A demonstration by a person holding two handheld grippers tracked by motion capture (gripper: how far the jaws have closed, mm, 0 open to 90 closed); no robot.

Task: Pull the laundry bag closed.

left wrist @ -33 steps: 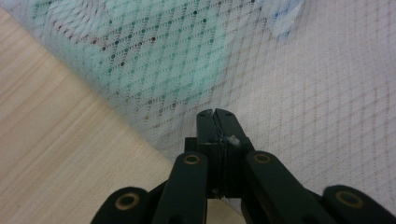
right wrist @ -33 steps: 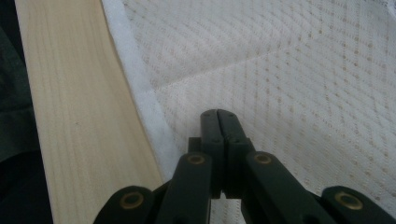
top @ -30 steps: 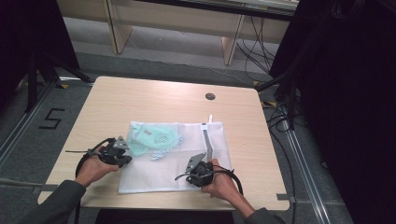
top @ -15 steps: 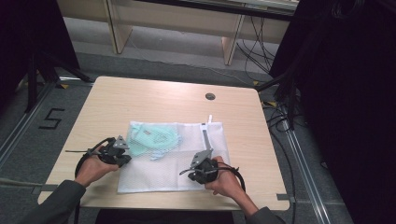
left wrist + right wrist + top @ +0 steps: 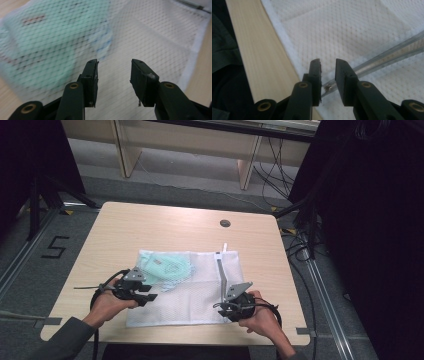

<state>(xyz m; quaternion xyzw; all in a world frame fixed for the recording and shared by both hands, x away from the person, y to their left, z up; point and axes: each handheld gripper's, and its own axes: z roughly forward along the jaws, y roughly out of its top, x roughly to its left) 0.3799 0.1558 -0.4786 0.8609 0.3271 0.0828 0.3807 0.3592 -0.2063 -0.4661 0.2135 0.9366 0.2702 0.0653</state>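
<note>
A white mesh bag [image 5: 195, 292] lies flat on the wooden table [image 5: 165, 227], with a mint green cloth [image 5: 162, 265] inside its far left part. A grey zipper strip [image 5: 221, 272] runs along the bag's right side. My left gripper [image 5: 149, 297] hovers over the bag's left part; its jaws have just been opening and stand open above the mesh [image 5: 150, 37], nothing between them [image 5: 113, 67]. My right gripper [image 5: 220, 308] is at the strip's near end. Its jaws have just been opening and stand slightly apart [image 5: 328, 65], with the strip's tip [image 5: 327, 87] lying loose between them.
A round cable hole [image 5: 225, 223] sits in the far right of the tabletop. The near table edge [image 5: 254, 60] runs close beside the right gripper, and a dark sleeve [image 5: 224, 50] lies past it. A white pull tab [image 5: 224, 247] sticks out at the bag's far edge.
Both grippers were shut and now stand open. The right hand has slid to the right, off the bag's near right corner. The left hand has shifted a little to the right.
</note>
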